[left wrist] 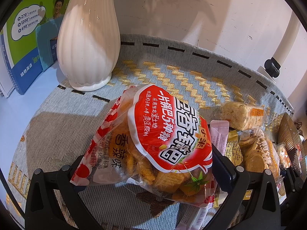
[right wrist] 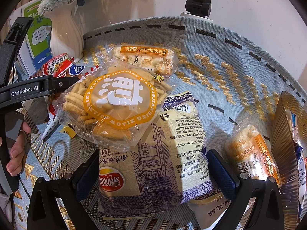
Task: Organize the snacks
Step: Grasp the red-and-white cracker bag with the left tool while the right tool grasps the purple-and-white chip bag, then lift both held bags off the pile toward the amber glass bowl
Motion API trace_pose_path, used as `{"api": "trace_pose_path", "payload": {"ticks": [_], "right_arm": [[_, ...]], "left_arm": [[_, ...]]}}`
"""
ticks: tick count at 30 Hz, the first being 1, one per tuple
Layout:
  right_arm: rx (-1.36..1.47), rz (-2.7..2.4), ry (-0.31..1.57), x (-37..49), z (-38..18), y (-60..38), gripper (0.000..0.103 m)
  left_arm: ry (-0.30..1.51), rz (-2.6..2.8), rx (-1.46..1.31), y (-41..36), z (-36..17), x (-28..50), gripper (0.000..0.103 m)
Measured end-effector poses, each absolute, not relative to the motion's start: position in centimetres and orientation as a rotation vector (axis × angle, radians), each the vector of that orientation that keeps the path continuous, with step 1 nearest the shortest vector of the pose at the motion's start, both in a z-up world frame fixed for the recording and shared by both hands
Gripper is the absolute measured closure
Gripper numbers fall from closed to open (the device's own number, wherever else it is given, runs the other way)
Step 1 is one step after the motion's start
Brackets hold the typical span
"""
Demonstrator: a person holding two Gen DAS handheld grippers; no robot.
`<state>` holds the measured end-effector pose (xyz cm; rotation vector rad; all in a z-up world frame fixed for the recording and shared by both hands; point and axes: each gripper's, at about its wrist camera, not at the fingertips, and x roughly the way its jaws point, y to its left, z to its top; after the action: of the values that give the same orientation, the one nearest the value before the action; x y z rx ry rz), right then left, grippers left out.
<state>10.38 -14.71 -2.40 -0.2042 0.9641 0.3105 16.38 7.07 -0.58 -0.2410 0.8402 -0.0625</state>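
The left gripper (left wrist: 147, 168) has its jaws spread around the near end of the red snack bag (left wrist: 153, 143), a crinkly clear-and-red packet of ridged orange squares; whether the pads press the film I cannot tell. The right gripper (right wrist: 153, 172) stands open astride the cream chip bag (right wrist: 153, 163), a matte pouch printed with purple line drawings, lying flat on the woven grey cloth (right wrist: 220, 44) (gold zigzags, black dashes near its edge). Overlapping the chip bag's far end lies the clear cracker bag (right wrist: 117, 103) with an orange ring label. Just behind it rests a wrapped rice cake (right wrist: 145, 59). Farther back on the left stands a ribbed white vase (left wrist: 86, 38). At the right view's left edge, a hand (right wrist: 16, 147) curls around the other gripper's handle.
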Motion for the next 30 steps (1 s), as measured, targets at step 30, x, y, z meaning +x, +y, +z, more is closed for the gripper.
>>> {"api": "trace_pose_path", "payload": {"ticks": [30], "right_arm": [[-0.089,0.374,0.924,12.7,-1.0,-16.0,0.024]], "left_arm": [[0.771,-0.135,-0.324,8.1,-0.8,15.8,0.036]]}}
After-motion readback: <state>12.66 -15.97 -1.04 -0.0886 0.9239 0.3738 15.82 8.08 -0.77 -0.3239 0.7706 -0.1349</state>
